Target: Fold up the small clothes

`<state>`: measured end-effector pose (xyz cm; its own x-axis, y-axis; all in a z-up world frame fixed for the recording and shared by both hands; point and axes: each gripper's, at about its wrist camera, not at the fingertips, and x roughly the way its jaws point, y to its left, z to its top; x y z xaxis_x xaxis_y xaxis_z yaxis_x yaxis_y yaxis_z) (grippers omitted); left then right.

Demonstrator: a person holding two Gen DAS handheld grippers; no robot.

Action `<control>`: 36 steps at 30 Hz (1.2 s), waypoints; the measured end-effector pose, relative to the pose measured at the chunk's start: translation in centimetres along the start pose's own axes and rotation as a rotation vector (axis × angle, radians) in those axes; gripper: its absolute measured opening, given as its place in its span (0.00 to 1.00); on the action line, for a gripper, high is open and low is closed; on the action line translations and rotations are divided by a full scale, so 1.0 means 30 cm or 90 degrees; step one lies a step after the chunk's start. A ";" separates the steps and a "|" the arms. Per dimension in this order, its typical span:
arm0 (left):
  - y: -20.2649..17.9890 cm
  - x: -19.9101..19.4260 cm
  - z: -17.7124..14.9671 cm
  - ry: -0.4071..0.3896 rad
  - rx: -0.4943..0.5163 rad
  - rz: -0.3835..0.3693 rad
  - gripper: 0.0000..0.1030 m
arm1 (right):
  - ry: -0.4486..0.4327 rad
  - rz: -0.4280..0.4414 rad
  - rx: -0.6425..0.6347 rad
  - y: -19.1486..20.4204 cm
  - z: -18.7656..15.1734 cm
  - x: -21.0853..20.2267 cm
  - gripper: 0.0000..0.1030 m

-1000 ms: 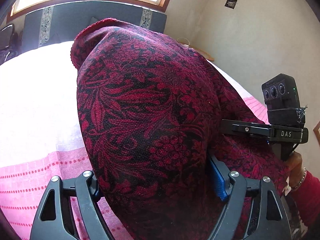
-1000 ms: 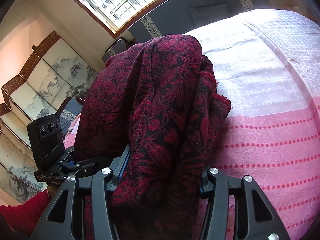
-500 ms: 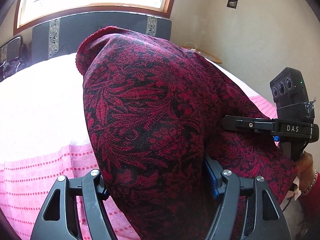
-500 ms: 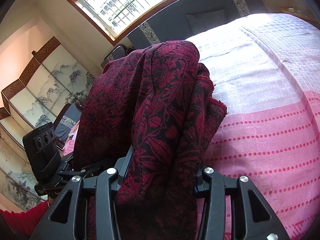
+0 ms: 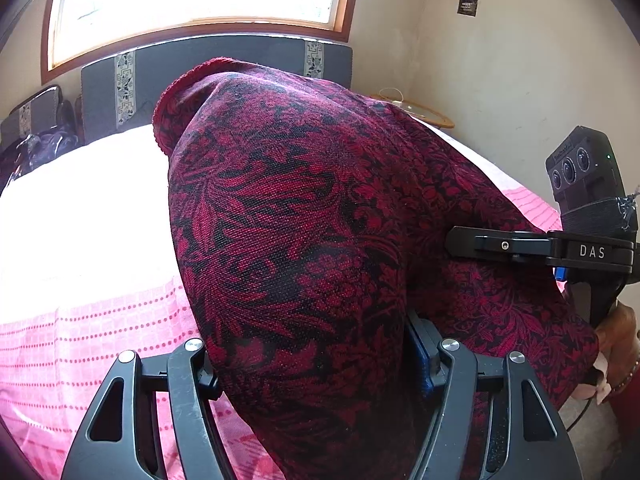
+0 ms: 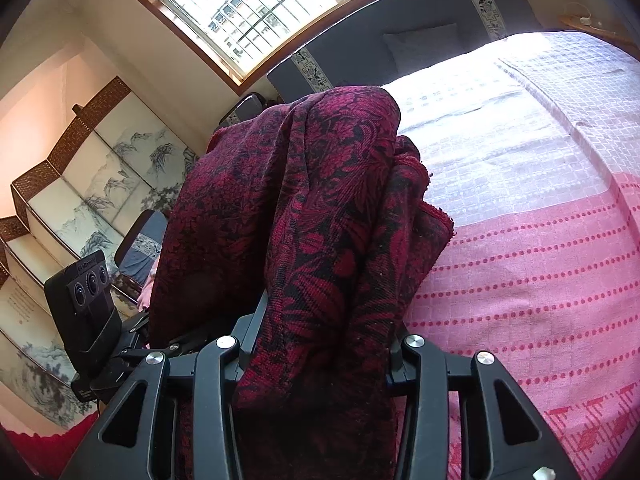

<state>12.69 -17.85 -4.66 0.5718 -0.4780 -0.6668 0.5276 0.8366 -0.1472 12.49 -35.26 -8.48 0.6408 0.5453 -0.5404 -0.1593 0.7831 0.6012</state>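
Observation:
A dark red and black floral knit cloth (image 5: pixel 304 232) is held up over the bed and drapes across both grippers. My left gripper (image 5: pixel 316 360) is shut on the cloth, which fills the gap between its fingers and hides the tips. My right gripper (image 6: pixel 320 344) is shut on the same cloth (image 6: pixel 320 208), its fingertips hidden under the folds. The right gripper also shows in the left wrist view (image 5: pixel 520 246), pinching the cloth at the right. The left gripper's body shows in the right wrist view (image 6: pixel 92 312) at the left.
The bed (image 6: pixel 540 240) below has a pink dotted and white checked cover. A dark headboard (image 5: pixel 224 60) stands under a window. A painted folding screen (image 6: pixel 92 184) stands at the left. A round wooden side table (image 5: pixel 424 114) stands by the wall.
Both grippers have lifted and tilted upward with the cloth still gripped. More of the window and headboard shows now. The grips have not changed.

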 end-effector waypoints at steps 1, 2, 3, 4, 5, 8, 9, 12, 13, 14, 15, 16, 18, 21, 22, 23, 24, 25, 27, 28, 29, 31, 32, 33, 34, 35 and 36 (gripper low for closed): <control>-0.003 -0.014 -0.006 -0.003 0.001 0.003 0.66 | -0.001 0.002 -0.001 0.011 -0.002 -0.002 0.38; -0.002 -0.027 -0.006 -0.007 0.001 0.006 0.66 | -0.001 0.004 -0.001 0.022 -0.004 -0.004 0.38; -0.004 -0.043 -0.010 -0.011 0.002 0.009 0.66 | -0.002 0.007 -0.001 0.033 -0.006 -0.007 0.38; -0.003 -0.059 -0.012 -0.014 0.002 0.012 0.66 | -0.003 0.010 -0.002 0.044 -0.007 -0.009 0.38; 0.000 -0.073 -0.013 -0.018 0.001 0.015 0.66 | -0.004 0.013 -0.003 0.057 -0.007 -0.011 0.38; 0.010 -0.110 -0.016 -0.026 0.002 0.023 0.66 | -0.005 0.019 -0.009 0.100 -0.002 -0.010 0.38; 0.014 -0.121 -0.016 -0.028 0.001 0.025 0.66 | -0.005 0.021 -0.012 0.109 -0.001 -0.010 0.38; 0.024 -0.151 -0.015 -0.033 0.004 0.032 0.66 | -0.005 0.027 -0.016 0.147 0.002 -0.005 0.38; 0.026 -0.161 -0.012 -0.035 0.006 0.035 0.66 | -0.004 0.028 -0.019 0.159 0.004 -0.003 0.38; 0.027 -0.169 -0.013 -0.037 0.009 0.039 0.66 | -0.005 0.031 -0.021 0.167 0.009 0.001 0.38; 0.028 -0.178 -0.014 -0.038 0.010 0.042 0.66 | -0.005 0.033 -0.023 0.175 0.013 0.006 0.38; 0.031 -0.184 -0.011 -0.039 0.012 0.045 0.66 | -0.005 0.036 -0.025 0.185 0.018 0.010 0.38; 0.038 -0.197 -0.009 -0.041 0.013 0.051 0.66 | -0.005 0.042 -0.026 0.201 0.032 0.020 0.38; 0.049 -0.204 0.005 -0.045 0.014 0.062 0.66 | -0.008 0.051 -0.029 0.221 0.057 0.038 0.38; 0.051 -0.203 0.011 -0.046 0.015 0.066 0.66 | -0.009 0.053 -0.029 0.227 0.063 0.047 0.38; 0.054 -0.202 0.017 -0.047 0.016 0.070 0.66 | -0.010 0.056 -0.029 0.230 0.068 0.054 0.38; 0.057 -0.205 0.022 -0.049 0.017 0.074 0.66 | -0.011 0.060 -0.028 0.235 0.074 0.061 0.38; 0.058 -0.204 0.027 -0.051 0.018 0.078 0.66 | -0.012 0.063 -0.027 0.236 0.083 0.070 0.38; 0.062 -0.195 0.041 -0.055 0.020 0.085 0.66 | -0.015 0.069 -0.029 0.234 0.109 0.086 0.38; 0.065 -0.187 0.047 -0.057 0.020 0.088 0.66 | -0.017 0.070 -0.031 0.232 0.121 0.094 0.38; 0.068 -0.178 0.054 -0.058 0.020 0.091 0.66 | -0.018 0.072 -0.033 0.229 0.134 0.104 0.38; 0.072 -0.157 0.068 -0.060 0.020 0.094 0.66 | -0.020 0.075 -0.033 0.219 0.157 0.124 0.38; 0.079 -0.155 0.073 -0.061 0.021 0.097 0.66 | -0.022 0.078 -0.031 0.211 0.171 0.134 0.38; 0.081 -0.150 0.080 -0.062 0.022 0.099 0.66 | -0.025 0.081 -0.030 0.216 0.183 0.149 0.38; 0.085 -0.145 0.088 -0.063 0.024 0.102 0.66 | -0.027 0.082 -0.031 0.211 0.194 0.159 0.38; 0.086 -0.139 0.094 -0.064 0.027 0.105 0.66 | -0.030 0.085 -0.030 0.205 0.208 0.172 0.38; 0.087 -0.133 0.104 -0.065 0.031 0.109 0.66 | -0.032 0.087 -0.028 0.199 0.220 0.184 0.38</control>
<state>13.74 -14.59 -0.11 0.7148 -0.3567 -0.6015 0.4461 0.8950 -0.0005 20.04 -29.55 -3.99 0.6477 0.6328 -0.4243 -0.2802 0.7158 0.6397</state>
